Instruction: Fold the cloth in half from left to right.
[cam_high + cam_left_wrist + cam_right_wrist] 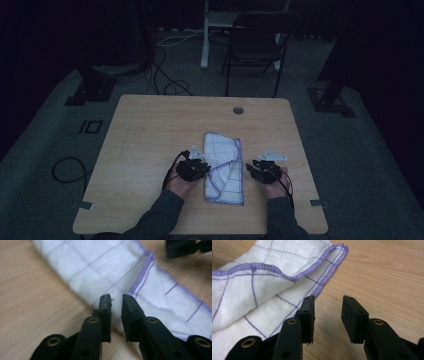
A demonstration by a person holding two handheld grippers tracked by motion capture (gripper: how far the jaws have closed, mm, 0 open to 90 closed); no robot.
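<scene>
A white cloth [223, 165] with purple grid lines and a purple hem lies folded on the wooden table [150, 130], one flap turned over its middle. My left gripper [201, 168] sits at the cloth's left edge. In the left gripper view its jaws [116, 298] stand a narrow gap apart over the cloth [105, 267], with nothing pinched between the pads. My right gripper [256, 168] rests just right of the cloth. In the right gripper view it is open [328, 301] over bare wood, beside the hemmed edge [262, 290].
A round cable hole [238, 110] sits near the table's far edge. A dark chair [255, 45] stands beyond the table, and cables [165, 75] lie on the carpet. The other gripper [185, 247] appears at the top right of the left gripper view.
</scene>
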